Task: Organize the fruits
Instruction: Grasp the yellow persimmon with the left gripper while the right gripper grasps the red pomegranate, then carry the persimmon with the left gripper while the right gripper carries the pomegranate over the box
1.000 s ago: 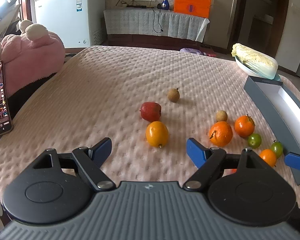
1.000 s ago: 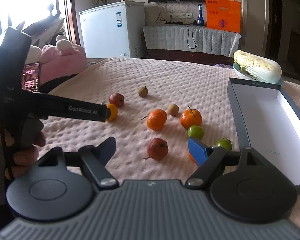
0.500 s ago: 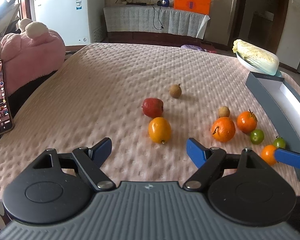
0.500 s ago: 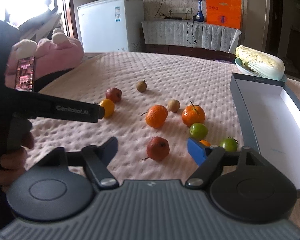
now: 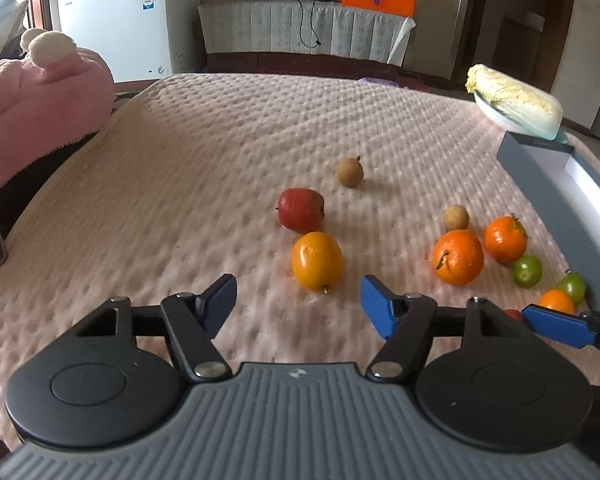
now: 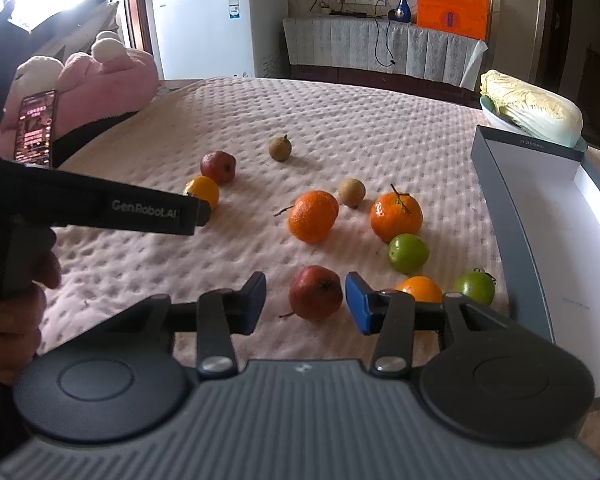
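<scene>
Where the right claw's (image 6: 305,305) own frame crosses the right wrist view, a small orange fruit (image 6: 419,289) is half hidden, and the grey box (image 6: 496,184) runs off the right edge. This claw's jaws have just been closing around a red fruit (image 6: 315,293) on the pink-covered bench (image 6: 340,120); gaps still show on both sides, so nothing is gripped. The left claw (image 5: 298,306) has also been narrowing, stands wide and empty, just short of a yellow-orange fruit (image 5: 317,260).
</scene>
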Demonstrator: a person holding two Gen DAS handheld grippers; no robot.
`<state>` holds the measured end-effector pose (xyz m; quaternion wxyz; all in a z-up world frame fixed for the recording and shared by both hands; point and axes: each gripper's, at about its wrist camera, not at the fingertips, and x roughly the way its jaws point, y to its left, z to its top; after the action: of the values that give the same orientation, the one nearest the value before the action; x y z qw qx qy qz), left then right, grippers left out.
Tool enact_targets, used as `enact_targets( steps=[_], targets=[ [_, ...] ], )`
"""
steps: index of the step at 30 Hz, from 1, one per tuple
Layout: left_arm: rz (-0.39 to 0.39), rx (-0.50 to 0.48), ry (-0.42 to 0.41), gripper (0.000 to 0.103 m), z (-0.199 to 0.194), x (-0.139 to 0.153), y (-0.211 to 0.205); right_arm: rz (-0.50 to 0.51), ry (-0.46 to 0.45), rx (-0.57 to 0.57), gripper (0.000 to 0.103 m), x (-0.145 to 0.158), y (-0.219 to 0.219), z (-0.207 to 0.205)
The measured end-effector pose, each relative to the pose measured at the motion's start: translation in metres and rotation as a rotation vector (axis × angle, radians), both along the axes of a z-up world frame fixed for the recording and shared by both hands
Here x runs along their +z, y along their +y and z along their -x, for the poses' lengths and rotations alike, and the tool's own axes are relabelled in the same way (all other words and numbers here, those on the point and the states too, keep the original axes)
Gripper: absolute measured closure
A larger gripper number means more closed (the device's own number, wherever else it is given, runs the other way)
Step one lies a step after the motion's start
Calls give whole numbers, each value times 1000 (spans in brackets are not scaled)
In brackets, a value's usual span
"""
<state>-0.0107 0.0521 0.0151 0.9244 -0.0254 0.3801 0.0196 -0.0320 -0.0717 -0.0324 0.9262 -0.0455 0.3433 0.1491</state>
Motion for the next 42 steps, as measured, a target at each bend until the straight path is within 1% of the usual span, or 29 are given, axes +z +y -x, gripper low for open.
enact_targets(
  steps=[1, 3, 5, 6, 8, 10, 11, 13, 14, 15, 19, 25, 27, 30, 33, 37, 38, 40, 41, 42],
  targets=[
    [-1, 3, 6, 31, -2, -2, 0, 3, 10, -5, 58, -2, 0, -2],
    [-1, 6, 13, 36, -7, -5, -1, -3, 25, -5, 65, -4, -1, -6],
    [4, 8, 22, 40, -11, -8, -1, 11, 30, -8, 66, -7, 1, -9],
    [4, 9, 30, 42, -12, -10, -2, 13, 34, -8, 67, -8, 1, -9],
    [-13, 11, 28, 44, -14, -11, -4, 5, 37, -4, 70, -7, 0, -10],
    [-14, 9, 23, 49, -15, -11, -5, 3, 40, 0, 69, -7, -1, -10],
    [-18, 9, 20, 53, -16, -11, -5, 2, 42, 2, 69, -7, -2, -10],
    [-23, 8, 16, 59, -16, -11, -6, -4, 45, 5, 70, -6, -3, -9],
    [-27, 7, 13, 67, -16, -11, -6, -4, 46, 6, 70, -5, -4, -9],
    [-26, 3, 12, 72, -16, -11, -6, -5, 46, 7, 70, -5, -5, -9],
    [-16, 11, 11, 73, -13, -6, -6, -28, 25, 9, 70, 4, -10, -4],
    [1, 5, -31, 75, -3, 9, -10, -60, -20, 6, 70, 20, -23, 5],
    [-3, -3, -45, 84, 0, 14, -15, -67, -43, 5, 70, 27, -28, 8],
    [6, -21, -60, 85, 3, 21, -24, -76, -68, -4, 70, 35, -37, 11],
    [-8, -44, -70, 89, 4, 23, -36, -77, -85, -21, 70, 41, -48, 13],
    [5, -24, -51, 89, 4, 20, -33, -85, -88, -46, 70, 43, -63, 17],
    [19, -11, -54, 88, 5, 20, -27, -89, -88, -50, 70, 44, -66, 18],
    [68, 2, -54, 83, 7, 20, -14, -94, -96, -49, 69, 47, -71, 21],
    [79, 11, -47, 63, 7, 19, -8, -99, -102, -46, 69, 48, -73, 22],
    [81, 25, -43, 38, 8, 17, -2, -104, -105, -43, 69, 49, -75, 23]
  ],
)
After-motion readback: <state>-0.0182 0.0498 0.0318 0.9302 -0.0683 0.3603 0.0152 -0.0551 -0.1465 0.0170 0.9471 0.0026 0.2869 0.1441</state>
